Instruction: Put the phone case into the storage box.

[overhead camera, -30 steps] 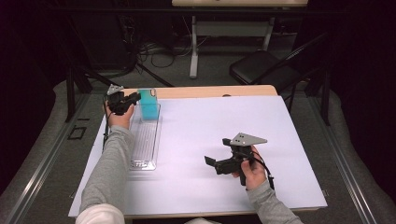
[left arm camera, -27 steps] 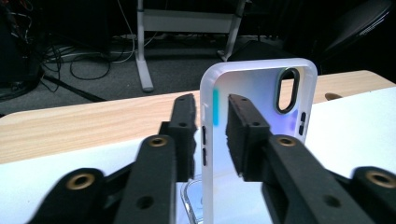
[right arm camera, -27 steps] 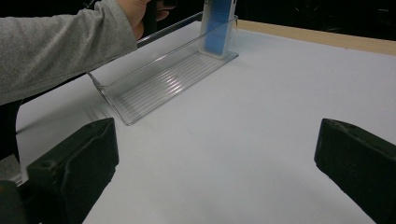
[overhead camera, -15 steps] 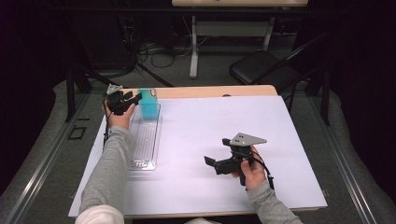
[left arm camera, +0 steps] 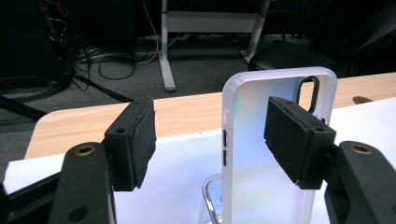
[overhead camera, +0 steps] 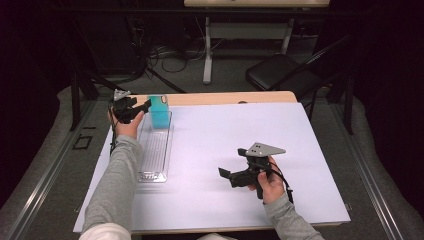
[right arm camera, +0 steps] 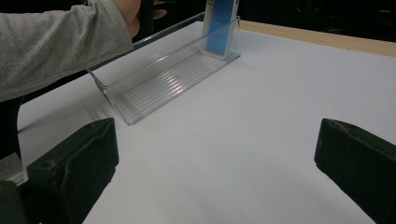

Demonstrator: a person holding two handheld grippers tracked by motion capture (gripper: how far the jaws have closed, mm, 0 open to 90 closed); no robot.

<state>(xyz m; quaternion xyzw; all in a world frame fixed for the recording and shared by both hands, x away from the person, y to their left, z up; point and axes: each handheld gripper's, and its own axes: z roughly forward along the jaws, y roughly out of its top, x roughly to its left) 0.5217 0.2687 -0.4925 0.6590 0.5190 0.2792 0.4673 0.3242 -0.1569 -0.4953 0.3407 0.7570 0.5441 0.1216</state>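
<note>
Placement of a phone case [left arm camera: 275,154] in a clear plastic organizer tray [overhead camera: 154,150], release stage. The case stands upright at the far end of the tray, which lies along the left side of the white tabletop [overhead camera: 300,145]. The left claw [overhead camera: 142,106] has just been opening: its pads now stand apart on either side of the case, the left pad clear of it and the right pad in front of its face, contact there not discernible. The right claw [overhead camera: 227,176] rests idle, jaws wide apart and empty, at the near right of the tabletop. Judged progress: the case is deposited; what remains is to draw the left claw away without tipping it.
</note>
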